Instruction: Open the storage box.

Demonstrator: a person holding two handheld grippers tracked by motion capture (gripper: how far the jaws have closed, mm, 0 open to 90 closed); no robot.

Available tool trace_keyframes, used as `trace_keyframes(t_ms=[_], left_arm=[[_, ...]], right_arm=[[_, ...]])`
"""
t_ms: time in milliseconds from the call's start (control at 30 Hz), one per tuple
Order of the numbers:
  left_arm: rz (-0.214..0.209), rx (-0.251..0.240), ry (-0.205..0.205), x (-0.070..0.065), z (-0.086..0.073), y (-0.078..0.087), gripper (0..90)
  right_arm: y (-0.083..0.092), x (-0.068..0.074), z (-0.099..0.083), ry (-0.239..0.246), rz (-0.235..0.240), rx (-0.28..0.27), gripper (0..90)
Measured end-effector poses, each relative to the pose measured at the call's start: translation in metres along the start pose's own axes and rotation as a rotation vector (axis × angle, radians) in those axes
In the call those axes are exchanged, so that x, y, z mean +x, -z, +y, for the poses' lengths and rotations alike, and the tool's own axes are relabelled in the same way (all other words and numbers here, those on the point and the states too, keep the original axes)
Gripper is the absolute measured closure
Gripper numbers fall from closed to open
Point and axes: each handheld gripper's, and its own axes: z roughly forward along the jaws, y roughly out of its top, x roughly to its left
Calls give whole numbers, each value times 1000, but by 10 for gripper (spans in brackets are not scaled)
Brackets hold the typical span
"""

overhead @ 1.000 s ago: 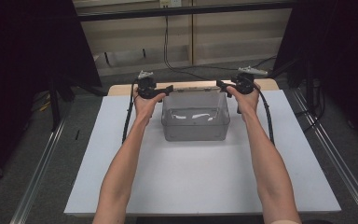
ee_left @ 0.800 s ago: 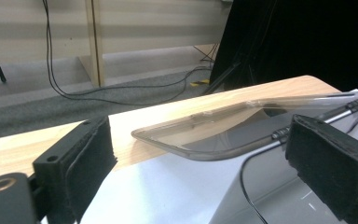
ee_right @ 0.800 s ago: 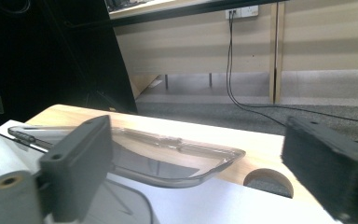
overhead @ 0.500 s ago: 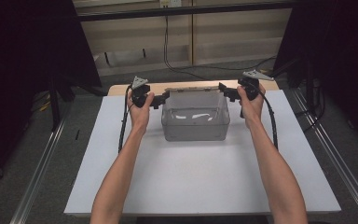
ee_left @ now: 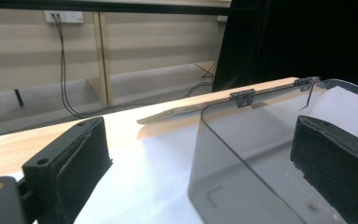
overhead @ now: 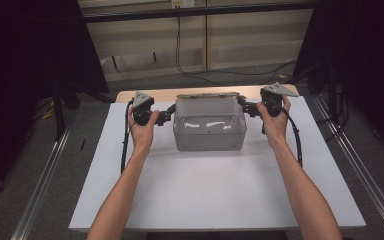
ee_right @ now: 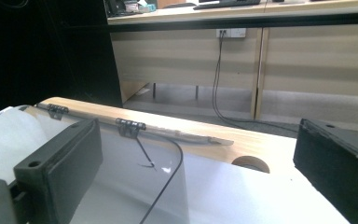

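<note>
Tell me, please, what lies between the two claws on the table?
In the high view, the clear plastic box with its hinged lid open sits between the left claw and the right claw; each claw's open jaws straddle one of its end walls.

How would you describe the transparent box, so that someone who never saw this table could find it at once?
Start from the white table and go to its far edge, where a wooden strip runs. There, between the left gripper and the right gripper, stands the clear box. It alone is see-through and grey-tinted, with a hinged lid opened backward.
</note>
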Motion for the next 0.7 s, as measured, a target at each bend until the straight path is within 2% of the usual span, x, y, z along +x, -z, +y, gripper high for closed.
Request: trace_keyframes(t_ms=[67, 200, 500, 667, 700], left_arm=[[11, -7, -27, 1, -1, 8, 45], [7, -47, 9, 0, -6, 22, 50], [9, -37, -21, -5, -18, 49, 49], [22, -44, -14, -7, -23, 63, 54], [29, -47, -23, -8, -24, 66, 52]], right_arm=[[5, 2, -1, 5, -3, -6, 12], [16, 7, -1, 29, -3, -13, 15], [40, 13, -5, 47, -13, -53, 10], [51, 18, -14, 78, -32, -45, 10], [54, 18, -14, 83, -29, -45, 10]])
